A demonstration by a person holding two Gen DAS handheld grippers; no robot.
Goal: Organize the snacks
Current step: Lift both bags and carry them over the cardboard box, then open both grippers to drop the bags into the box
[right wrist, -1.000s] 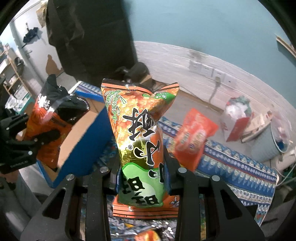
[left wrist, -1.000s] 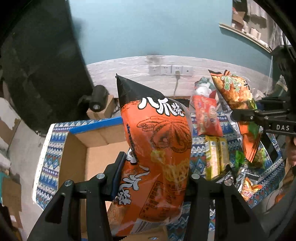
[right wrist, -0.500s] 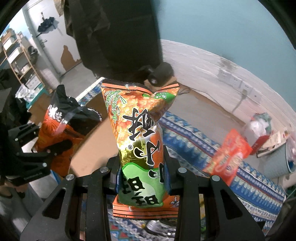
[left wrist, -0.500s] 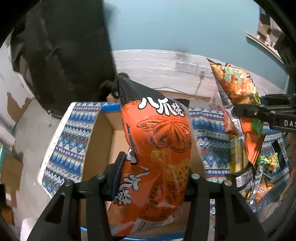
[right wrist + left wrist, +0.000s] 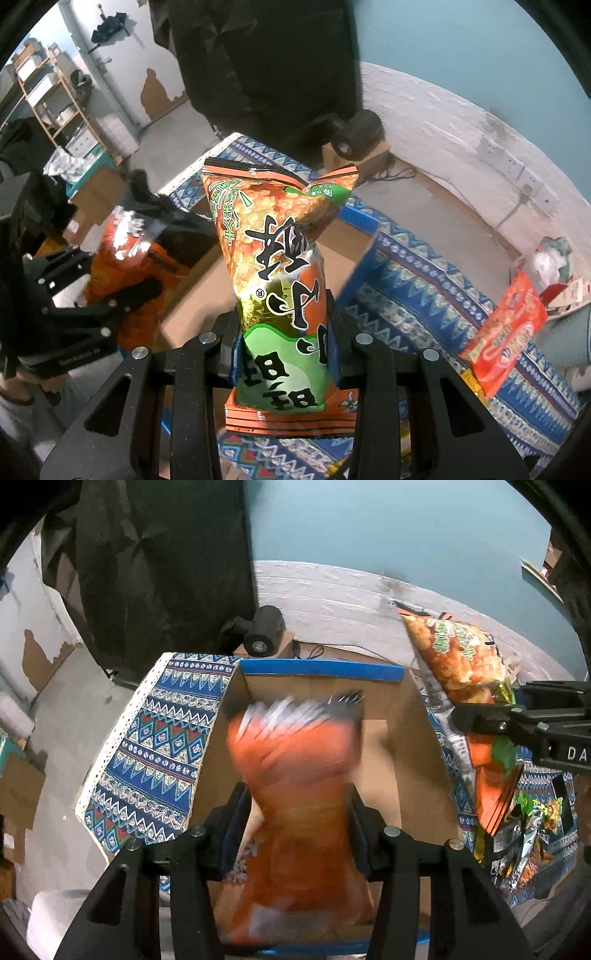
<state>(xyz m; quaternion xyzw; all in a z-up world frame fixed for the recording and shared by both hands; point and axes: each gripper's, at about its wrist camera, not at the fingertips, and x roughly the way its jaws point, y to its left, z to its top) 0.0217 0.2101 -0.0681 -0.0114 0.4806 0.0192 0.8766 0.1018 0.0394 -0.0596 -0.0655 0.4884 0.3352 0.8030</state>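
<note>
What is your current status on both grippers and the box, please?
Left gripper shut on orange bag, over open box. Right gripper shut on green-orange bag, beside box. Nothing in the way.

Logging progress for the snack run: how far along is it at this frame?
Early. Done: nothing shows on the visible floor of the cardboard box. In hand: the left tongs hold the orange octopus bag, motion-blurred, over the box; whether they are letting go is unclear. The right tongs grip the orange-green bag. Left: the red bag and loose packets on the patterned cloth.
</note>
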